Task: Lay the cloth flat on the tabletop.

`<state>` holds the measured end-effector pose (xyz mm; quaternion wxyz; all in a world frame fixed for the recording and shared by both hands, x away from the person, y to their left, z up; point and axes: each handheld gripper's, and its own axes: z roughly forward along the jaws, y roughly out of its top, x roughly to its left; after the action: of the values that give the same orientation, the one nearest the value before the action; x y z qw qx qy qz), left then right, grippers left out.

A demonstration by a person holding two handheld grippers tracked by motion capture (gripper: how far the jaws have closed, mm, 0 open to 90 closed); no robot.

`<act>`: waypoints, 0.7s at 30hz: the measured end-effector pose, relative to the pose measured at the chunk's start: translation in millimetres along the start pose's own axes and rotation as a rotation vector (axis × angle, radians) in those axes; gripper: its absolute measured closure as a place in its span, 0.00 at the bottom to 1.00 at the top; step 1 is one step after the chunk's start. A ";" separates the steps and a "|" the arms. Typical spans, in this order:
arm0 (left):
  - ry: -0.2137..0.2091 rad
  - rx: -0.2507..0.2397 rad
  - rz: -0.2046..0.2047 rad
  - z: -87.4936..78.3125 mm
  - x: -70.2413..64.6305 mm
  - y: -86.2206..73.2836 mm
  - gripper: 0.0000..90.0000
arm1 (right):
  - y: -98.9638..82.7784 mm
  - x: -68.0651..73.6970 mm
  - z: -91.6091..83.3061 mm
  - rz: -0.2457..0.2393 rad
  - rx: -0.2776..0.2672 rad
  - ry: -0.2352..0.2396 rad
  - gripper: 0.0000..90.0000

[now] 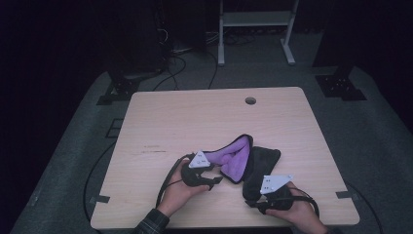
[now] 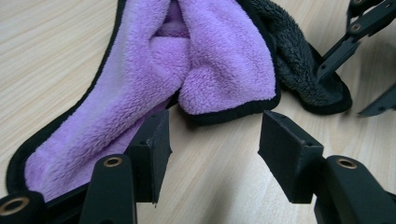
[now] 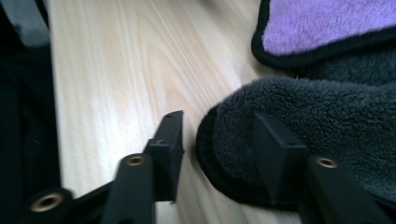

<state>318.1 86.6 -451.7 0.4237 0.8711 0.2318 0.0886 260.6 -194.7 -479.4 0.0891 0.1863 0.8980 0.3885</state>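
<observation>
So the fluffy fleece cloth, purple on one face and dark grey on the other with a black hem (image 1: 246, 158), is lying crumpled near the middle of the pale wooden tabletop (image 1: 170, 122), with the purple side flopped open toward the left and the grey side bunched up on the right.

Left tongs (image 2: 212, 140) are spread, with bare wood between the pads. One jaw sits just beside the purple edge and nothing is pinched. Right tongs (image 3: 219, 140) are spread too, but they're straddling the grey corner: one jaw rests on top of the fleece, the other stands just off the hem. No real bite that I can see.

Looks to me like the step here is grabbing two corners to spread or fold the thing. My two cents on doing it well:

- Right side: slide in deeper so the hem sits well between the pads before squeezing. Fleece is squishy, and a shallow pinch will probably slip off.
- Left side: go for the black-hemmed purple corner nearest the jaws, keeping the lower jaw flat on the tabletop so it gets under the cloth.
- Lift both together, or the bunched middle will likely drag.
</observation>
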 end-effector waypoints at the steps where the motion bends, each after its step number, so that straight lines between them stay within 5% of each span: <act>1: -0.005 -0.002 0.003 1.5 -1.4 1.4 0.48 | 0.0 0.4 0.0 0.003 -0.001 -0.007 0.66; 7: -0.028 0.007 0.052 14.6 -12.5 12.4 0.48 | -2.4 -2.7 -1.7 0.031 -0.012 -0.043 0.88; 13: -0.055 0.026 0.108 32.4 -27.8 24.0 0.48 | -2.9 -3.4 -2.8 0.037 -0.007 -0.041 0.90; 21: -0.015 0.109 0.133 59.9 -28.2 24.5 0.54 | -3.6 -3.6 -3.8 0.045 -0.006 -0.033 0.90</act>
<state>322.5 18.3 -468.9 0.3705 0.9071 0.1747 0.0974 261.8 -200.9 -479.3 0.0958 0.2127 0.8909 0.3898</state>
